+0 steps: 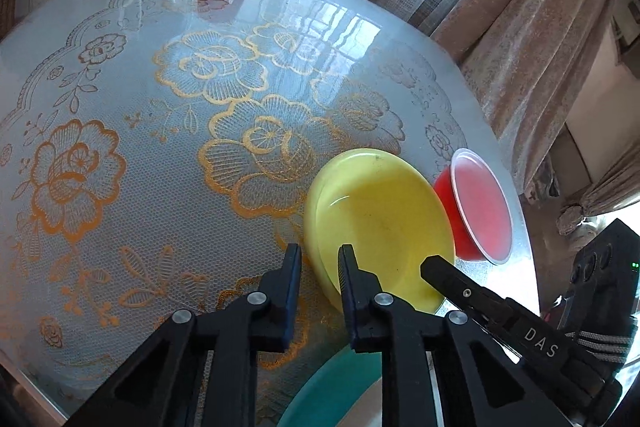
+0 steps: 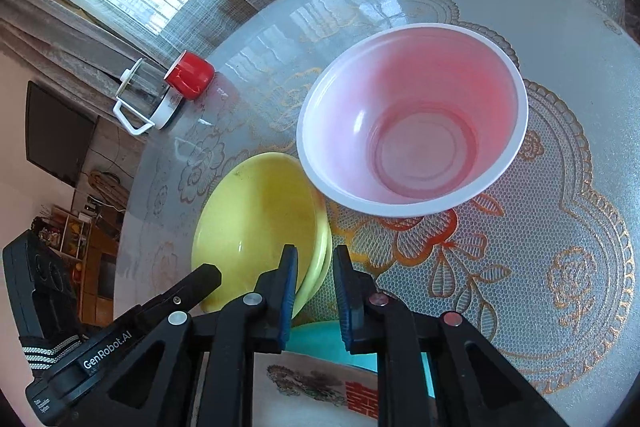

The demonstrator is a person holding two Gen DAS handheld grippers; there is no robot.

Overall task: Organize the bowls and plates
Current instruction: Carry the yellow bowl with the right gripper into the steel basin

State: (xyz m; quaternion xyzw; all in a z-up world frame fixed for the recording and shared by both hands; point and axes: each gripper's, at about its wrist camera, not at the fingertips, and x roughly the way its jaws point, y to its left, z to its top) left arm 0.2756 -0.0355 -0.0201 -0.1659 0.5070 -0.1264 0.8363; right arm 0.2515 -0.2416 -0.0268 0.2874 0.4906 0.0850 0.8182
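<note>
Everything here is placed from the yellow plate, which sits on the table.

On its left rim I have the left gripper, claw narrow, one finger outside the rim and one over the dish, apparently pinching the edge. On the near right rim sits the right gripper, claw drawn tight with that rim between its pads. Just beyond the far right rim stands the red bowl, upright, mouth up; I cannot tell if it touches. On the near side, partly under the rim, lies a teal plate.

My worry is the thin rim. Two hands on opposite edges must rise together, or the plate would tilt and slide out of one pinch. The right wrist view shows a doubled edge, perhaps a second yellow plate beneath, and that one could drop. A swing rightward would knock the light bowl.

The plate is round, so it has no long axis. Its hollow faces up, possibly tipped slightly.
</note>
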